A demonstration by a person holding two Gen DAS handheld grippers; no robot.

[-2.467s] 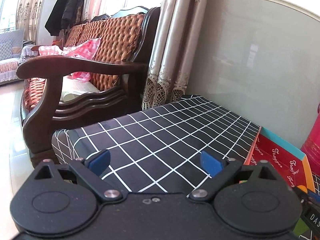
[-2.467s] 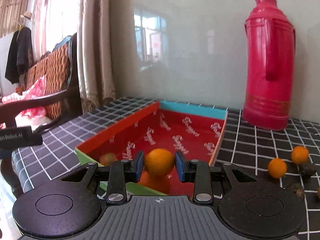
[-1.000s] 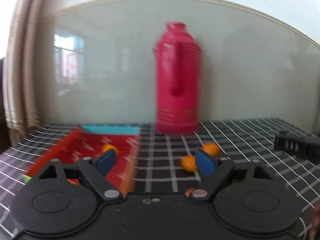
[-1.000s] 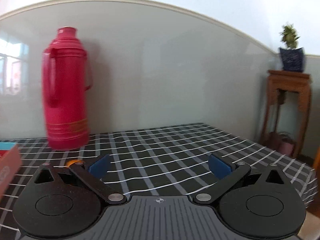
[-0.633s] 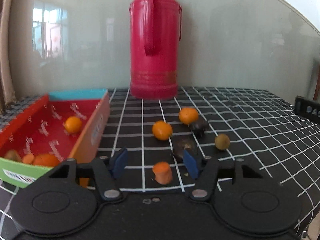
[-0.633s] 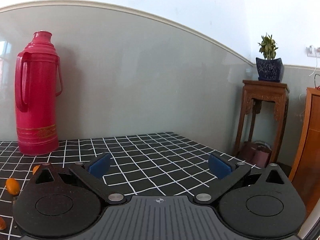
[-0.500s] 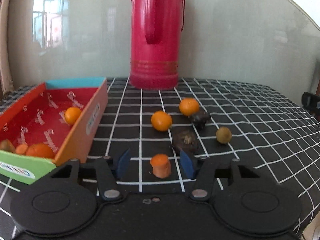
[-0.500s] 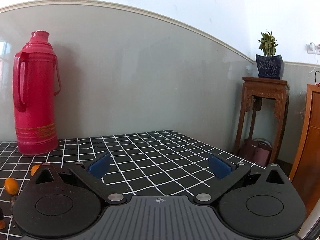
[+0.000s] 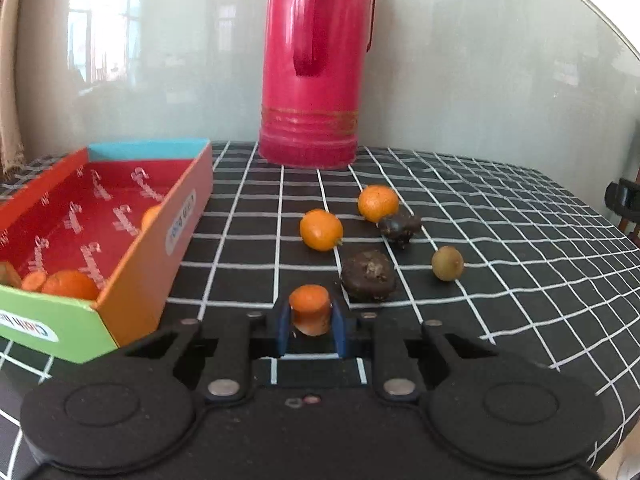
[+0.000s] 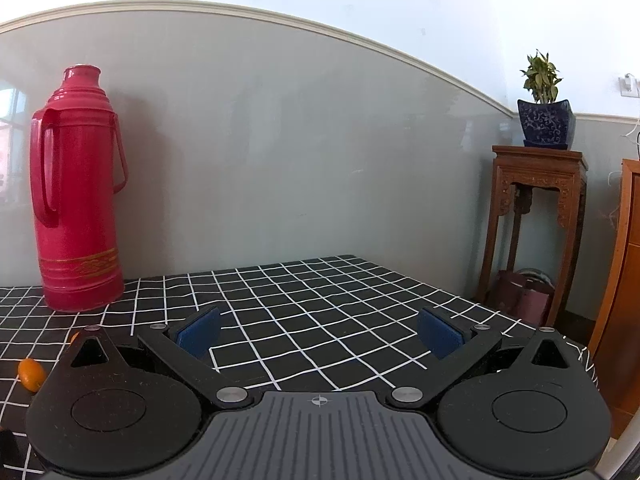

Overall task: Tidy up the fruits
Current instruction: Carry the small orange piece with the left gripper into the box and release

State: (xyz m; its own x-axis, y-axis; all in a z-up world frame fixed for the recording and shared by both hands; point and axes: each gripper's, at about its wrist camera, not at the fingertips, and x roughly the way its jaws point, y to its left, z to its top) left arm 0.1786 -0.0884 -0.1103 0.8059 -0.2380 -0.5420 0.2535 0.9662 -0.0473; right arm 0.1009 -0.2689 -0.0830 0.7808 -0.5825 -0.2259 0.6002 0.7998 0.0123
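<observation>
Left gripper is pinching a small orange fruit piece, blue pads tight on both sides, low over the checked tablecloth. Just beyond it to the right: a dark wrinkled fruit. Further right, a small greenish-brown fruit. Behind those, two whole oranges and, with a second dark fruit touching the farther orange. Left of the gripper sits the red-lined cardboard box, holding a few orange fruits at the near end and one more farther in, partly hidden by the box wall. At the back, against the wall, a red thermos.

Right gripper: jaws spread wide, nothing between them, hovering over bare tablecloth well off to the right of the fruit. One orange shows at the left edge of the right wrist view. Thermos far left there; wooden stand with potted plant beyond the table.
</observation>
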